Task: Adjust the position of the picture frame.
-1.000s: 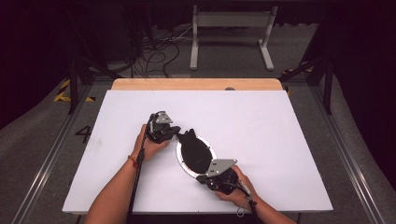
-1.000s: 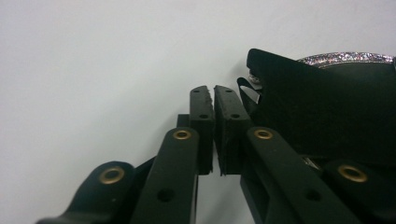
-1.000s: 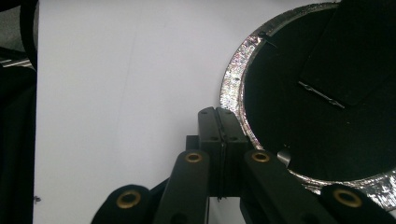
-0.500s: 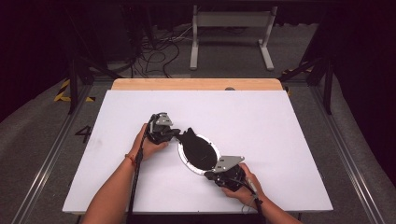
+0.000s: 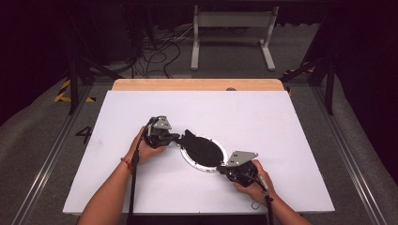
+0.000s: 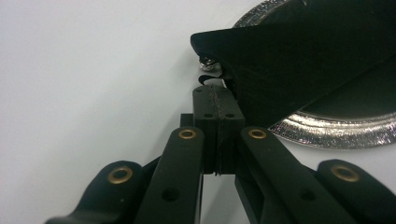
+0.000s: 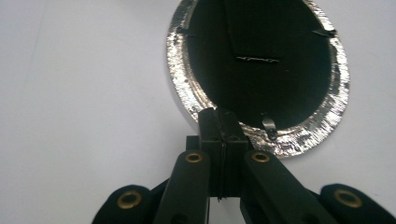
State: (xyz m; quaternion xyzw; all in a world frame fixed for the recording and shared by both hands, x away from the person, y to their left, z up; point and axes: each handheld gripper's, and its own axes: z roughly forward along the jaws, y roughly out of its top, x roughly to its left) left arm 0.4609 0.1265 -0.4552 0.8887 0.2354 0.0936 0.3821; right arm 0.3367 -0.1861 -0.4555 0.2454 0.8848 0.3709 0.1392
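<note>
A round frame with a silver rim (image 5: 191, 161) lies back-up on the white table (image 5: 281, 122). Its black backing (image 7: 261, 88) carries a black stand flap (image 6: 289, 60) that lifts toward the left. My left gripper (image 5: 177, 137) is shut, and its tips (image 6: 217, 91) sit right at the flap's pointed corner; I see nothing pinched between the jaws. My right gripper (image 5: 220, 168) is also shut. Its tips (image 7: 219, 114) rest at the near edge of the rim (image 7: 182, 88), beside a small metal clip (image 7: 268, 127).
The white table has bare room on every side of the frame. A wooden strip (image 5: 197, 84) runs along its far edge. Beyond it, on the floor, stand cables and a metal stand (image 5: 230, 33). A person's forearms come in from the bottom.
My right gripper has slid to the right along the near side of the frame. The left gripper has stayed at the flap's corner.
</note>
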